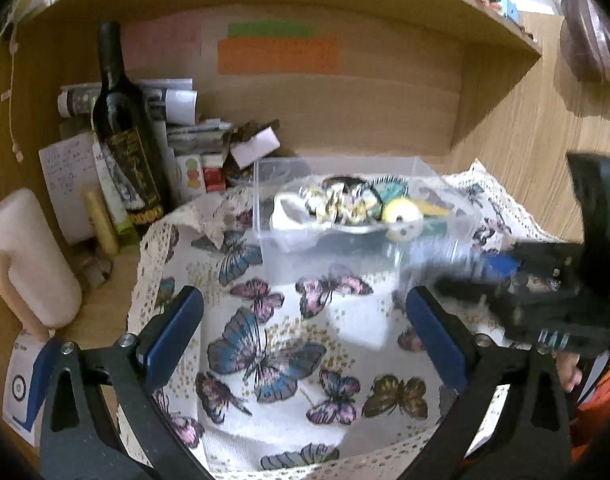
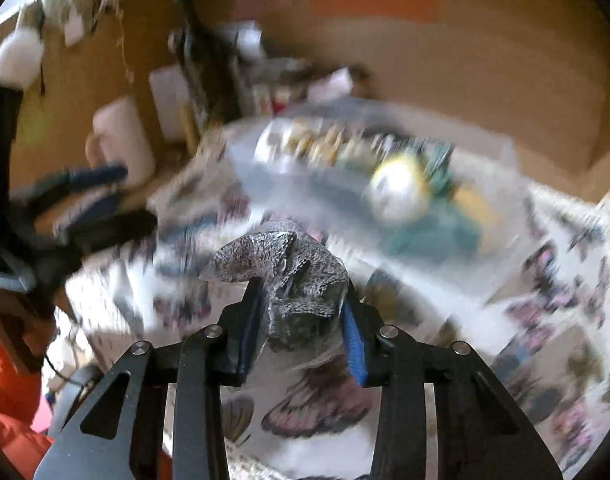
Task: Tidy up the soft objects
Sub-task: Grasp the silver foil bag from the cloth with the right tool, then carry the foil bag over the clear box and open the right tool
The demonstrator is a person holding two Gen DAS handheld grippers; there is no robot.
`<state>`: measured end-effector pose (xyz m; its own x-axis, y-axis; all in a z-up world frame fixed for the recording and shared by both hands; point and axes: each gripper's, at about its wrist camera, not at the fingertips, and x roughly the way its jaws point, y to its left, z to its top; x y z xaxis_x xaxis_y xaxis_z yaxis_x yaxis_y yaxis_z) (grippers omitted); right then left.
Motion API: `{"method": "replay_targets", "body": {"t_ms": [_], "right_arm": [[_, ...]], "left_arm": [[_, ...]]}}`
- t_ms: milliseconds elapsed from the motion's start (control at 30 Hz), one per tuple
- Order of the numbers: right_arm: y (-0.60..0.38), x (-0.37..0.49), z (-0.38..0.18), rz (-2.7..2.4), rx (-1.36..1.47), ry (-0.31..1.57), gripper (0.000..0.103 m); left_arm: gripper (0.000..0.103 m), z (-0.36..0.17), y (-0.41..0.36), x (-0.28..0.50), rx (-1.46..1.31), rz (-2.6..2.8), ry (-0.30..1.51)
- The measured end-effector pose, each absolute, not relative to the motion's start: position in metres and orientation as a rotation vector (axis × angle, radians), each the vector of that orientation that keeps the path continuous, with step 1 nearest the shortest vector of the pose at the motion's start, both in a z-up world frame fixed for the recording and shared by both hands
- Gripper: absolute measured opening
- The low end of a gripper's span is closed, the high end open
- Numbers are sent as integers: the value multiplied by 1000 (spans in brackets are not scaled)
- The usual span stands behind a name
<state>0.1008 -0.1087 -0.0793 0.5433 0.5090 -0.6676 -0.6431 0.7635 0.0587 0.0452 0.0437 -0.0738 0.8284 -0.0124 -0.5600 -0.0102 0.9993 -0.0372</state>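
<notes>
No legible label on bottle (image 1: pixel 123 128)

White cloth (image 1: pixel 289 360) printed with blue, pink and olive butterflies; grey knit bundle (image 2: pixel 289 276); yellow-and-white ball (image 1: pixel 403 216).

The butterfly cloth (image 1: pixel 289 344) lies bare in front of the clear bin (image 1: pixel 345 216), giving open passage. A dark bottle (image 1: pixel 123 128), boxes and a white mug (image 1: pixel 29 256) crowd the worktop's left.
</notes>
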Motion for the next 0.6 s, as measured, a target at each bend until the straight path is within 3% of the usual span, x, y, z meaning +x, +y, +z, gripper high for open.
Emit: {"method": "replay_targets", "body": {"t_ms": [267,500,600], "right_arm": [[-112,145,-24,571,-164,544,34],[-88,199,-39,525,-201,607,35],[-76,212,-61,479,-252,640,46]], "left_arm": [[103,-56,46,55,-52,8,507],[103,-50,54,63,-63,47,475],[103,-50,55,65,-57,51,469]]}}
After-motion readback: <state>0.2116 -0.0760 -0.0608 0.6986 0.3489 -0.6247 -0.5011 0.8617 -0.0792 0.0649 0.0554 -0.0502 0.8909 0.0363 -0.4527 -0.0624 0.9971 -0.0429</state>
